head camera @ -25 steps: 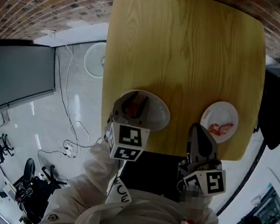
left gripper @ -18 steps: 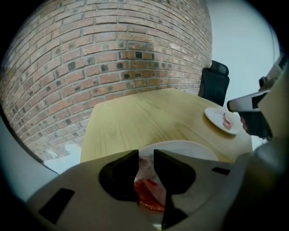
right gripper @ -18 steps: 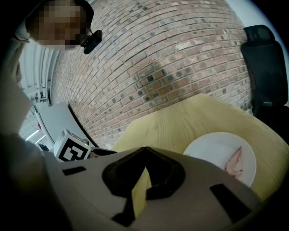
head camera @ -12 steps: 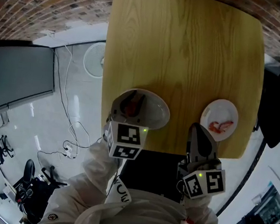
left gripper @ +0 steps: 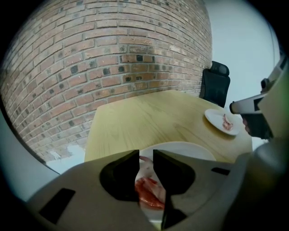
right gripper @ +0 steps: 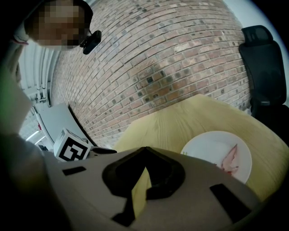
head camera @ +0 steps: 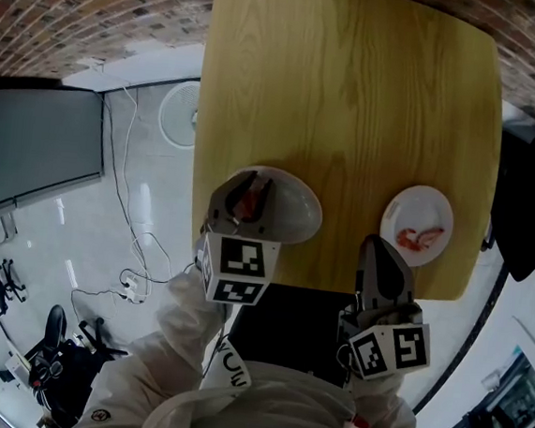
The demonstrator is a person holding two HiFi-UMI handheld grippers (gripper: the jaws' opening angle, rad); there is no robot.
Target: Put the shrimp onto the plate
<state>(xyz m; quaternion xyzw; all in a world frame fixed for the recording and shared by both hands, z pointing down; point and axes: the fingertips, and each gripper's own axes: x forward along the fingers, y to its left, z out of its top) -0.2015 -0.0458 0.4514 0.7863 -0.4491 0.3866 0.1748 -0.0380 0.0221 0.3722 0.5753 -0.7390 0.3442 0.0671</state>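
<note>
Wooden counter (head camera: 353, 104) carries a white dish (head camera: 301, 207) at its near edge and a smaller plate (head camera: 419, 206), bearing a second shrimp (head camera: 421, 238), well apart to the right. Left tongs (head camera: 248, 200), just narrowed, pinch the shrimp (left gripper: 146, 189) lying in the dish; right tongs (head camera: 380, 249) hang closed, empty. Best squeeze gently mid-body, then lift straight up before crossing

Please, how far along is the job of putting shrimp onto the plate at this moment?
Done: one shrimp lies on the small white plate. In hand: over the larger white dish, the jaws of the left gripper have just been closing around a second shrimp; whether they press on it yet I cannot tell. The right gripper is shut and empty. Left: carry that shrimp to the small plate.
</note>
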